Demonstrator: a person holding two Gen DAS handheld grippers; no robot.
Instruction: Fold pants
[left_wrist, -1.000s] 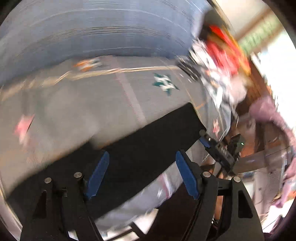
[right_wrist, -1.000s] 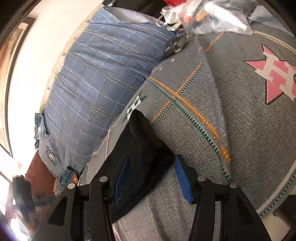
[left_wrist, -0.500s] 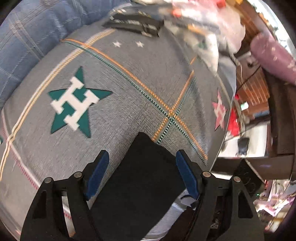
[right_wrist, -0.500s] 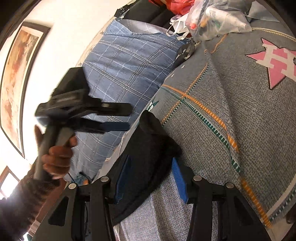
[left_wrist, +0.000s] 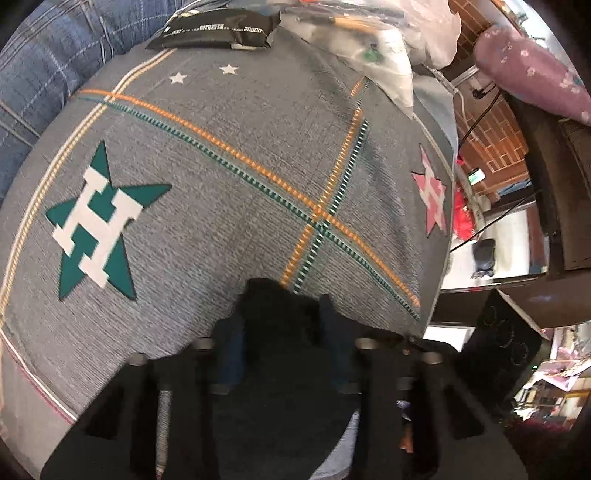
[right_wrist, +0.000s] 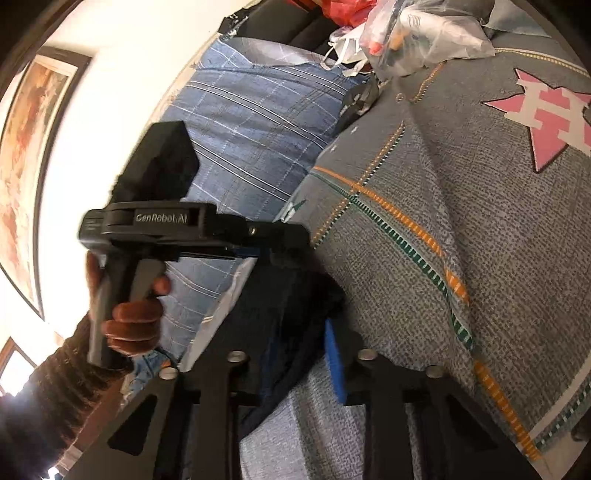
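The black pants (left_wrist: 284, 354) lie on the grey bedspread (left_wrist: 229, 177). In the left wrist view a bunched end of them sits between the blue pads of my left gripper (left_wrist: 282, 332), whose jaws have closed in on the cloth. In the right wrist view the pants (right_wrist: 291, 306) fill the gap of my right gripper (right_wrist: 301, 354), its blue pads pressed against the fabric. The left gripper (right_wrist: 273, 251) also shows there from the side, held in a hand, its tips on the same black cloth just ahead.
A blue plaid pillow (right_wrist: 258, 122) lies along the wall side. A black packet (left_wrist: 218, 29) and clear plastic bags (left_wrist: 391, 44) sit at the bed's far end. The bed edge (left_wrist: 439, 258) drops to the floor and furniture on the right.
My left gripper swung round onto the pants' end and its jaws narrowed onto the cloth. My right gripper's jaws also closed in on the pants.
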